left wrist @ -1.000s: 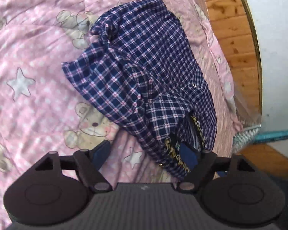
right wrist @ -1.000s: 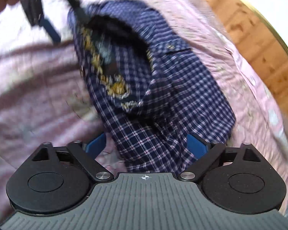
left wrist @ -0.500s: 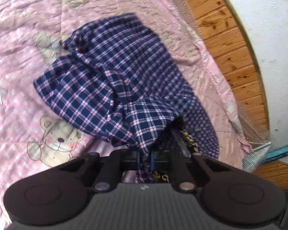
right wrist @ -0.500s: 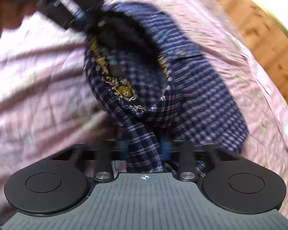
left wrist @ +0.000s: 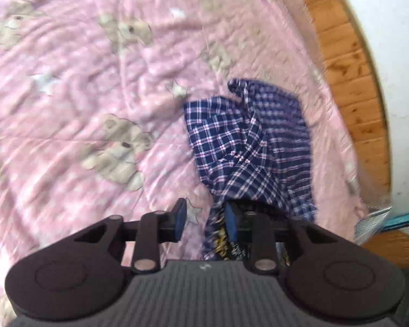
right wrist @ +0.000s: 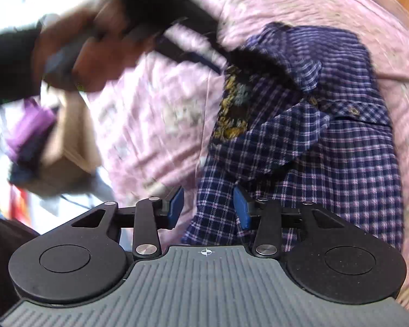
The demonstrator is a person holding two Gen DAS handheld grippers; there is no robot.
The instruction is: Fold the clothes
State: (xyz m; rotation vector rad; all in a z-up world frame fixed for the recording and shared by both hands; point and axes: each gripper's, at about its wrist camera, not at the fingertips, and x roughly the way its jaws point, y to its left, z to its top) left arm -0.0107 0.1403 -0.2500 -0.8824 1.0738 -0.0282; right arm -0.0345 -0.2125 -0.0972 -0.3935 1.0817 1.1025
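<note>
Pink quilt [left wrist: 101, 87] bears plaid shirt [left wrist: 248, 141]; both grippers' jaws gape.

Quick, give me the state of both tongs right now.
Left tongs: open, shirt edge between the pads, not clamped.
Right tongs: open, shirt fabric lying in the gap, not clamped.

The shirt [left wrist: 248, 147] is navy plaid crossed with pink and white lines — its inner lining [right wrist: 233, 109] is black with a gold ornate print. The bedspread [left wrist: 95, 81] is pink with white dots, beige teddy bears and pale stars. Both grippers are black with blue fingers [right wrist: 177, 204]. The floor [left wrist: 351, 81] is orange-brown wood.
</note>
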